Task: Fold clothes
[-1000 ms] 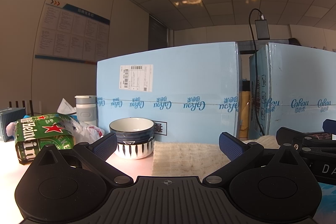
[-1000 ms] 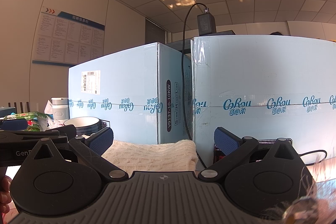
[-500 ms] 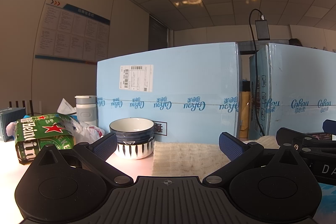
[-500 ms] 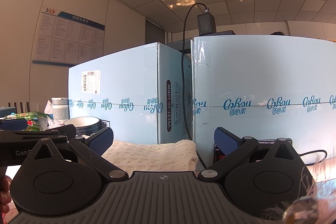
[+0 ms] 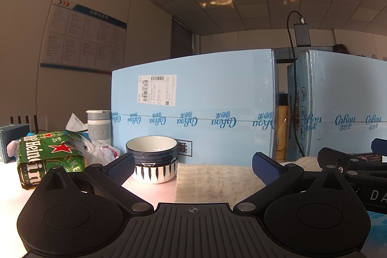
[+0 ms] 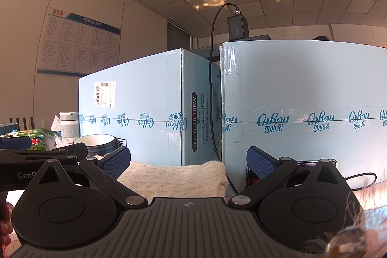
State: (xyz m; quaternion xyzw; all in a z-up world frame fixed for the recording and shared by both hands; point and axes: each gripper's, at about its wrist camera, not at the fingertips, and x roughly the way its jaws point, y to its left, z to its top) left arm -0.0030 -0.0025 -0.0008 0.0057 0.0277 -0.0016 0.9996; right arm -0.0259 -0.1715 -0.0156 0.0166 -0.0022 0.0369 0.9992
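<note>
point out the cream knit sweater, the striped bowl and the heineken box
cream knit sweater (image 6: 174, 179): right wrist view, top of the folded knit.
striped bowl (image 5: 154, 172): left wrist view, its striped lower wall.
Heineken box (image 5: 48, 151): left wrist view, green front face.

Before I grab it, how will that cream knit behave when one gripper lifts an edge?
The cream cable-knit garment looks soft and thick, so it will likely droop rather than hold shape. Its ribbed texture should grip the blue pads. It lies beside the striped bowl, so dragging might nudge that.
</note>
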